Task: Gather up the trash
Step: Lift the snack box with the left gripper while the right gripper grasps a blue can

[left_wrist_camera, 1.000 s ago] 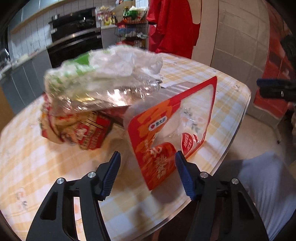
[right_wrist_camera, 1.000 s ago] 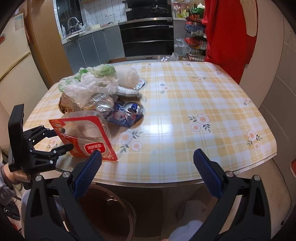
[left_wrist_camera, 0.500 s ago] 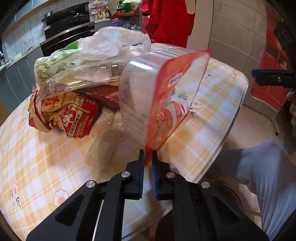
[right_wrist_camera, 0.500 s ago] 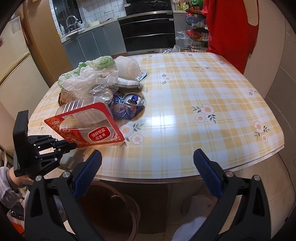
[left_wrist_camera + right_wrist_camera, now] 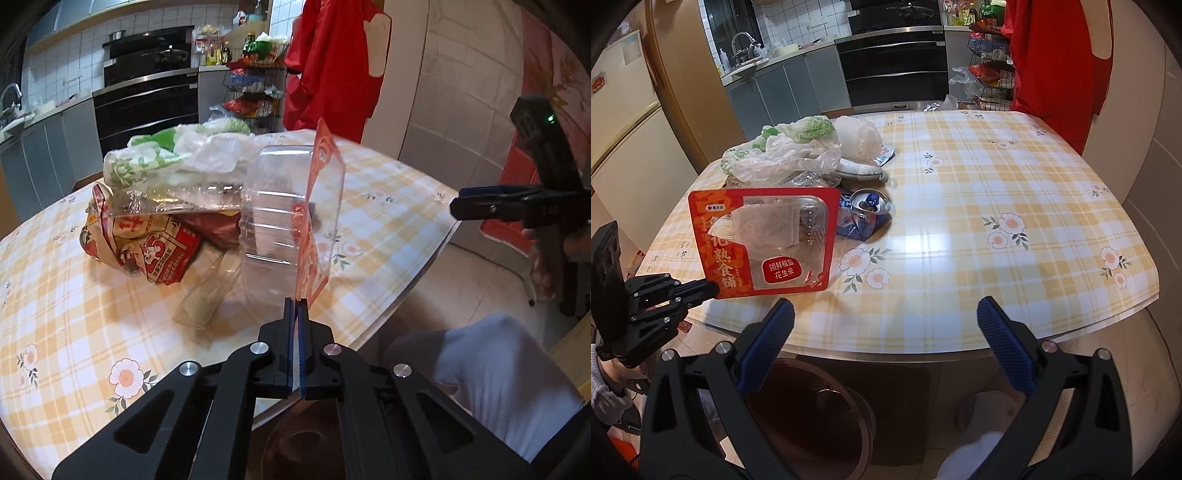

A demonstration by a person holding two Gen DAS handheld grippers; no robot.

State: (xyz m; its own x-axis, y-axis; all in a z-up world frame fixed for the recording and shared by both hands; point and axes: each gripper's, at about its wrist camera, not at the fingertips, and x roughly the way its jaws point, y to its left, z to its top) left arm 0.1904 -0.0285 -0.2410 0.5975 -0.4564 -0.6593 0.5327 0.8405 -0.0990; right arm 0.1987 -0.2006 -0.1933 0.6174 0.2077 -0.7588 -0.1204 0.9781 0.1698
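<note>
From the left wrist, the left tongs, which stood wide apart a second ago with the clear plastic tray leaning on the worktop between them, have just been closing and now pinch the tray's thin red film edge; the tray is lifted, standing edge-on above the checked, glossy cloth. Behind it lies the heap of crumpled bags, thin and translucent, over a red printed wrapper.

From the right wrist, the right tongs gape wide, blue ribbed pads empty, just off the worktop's near rim, as before. The tray hangs at the left tongs' tip, now raised and facing flat, beside a crushed can.
</note>
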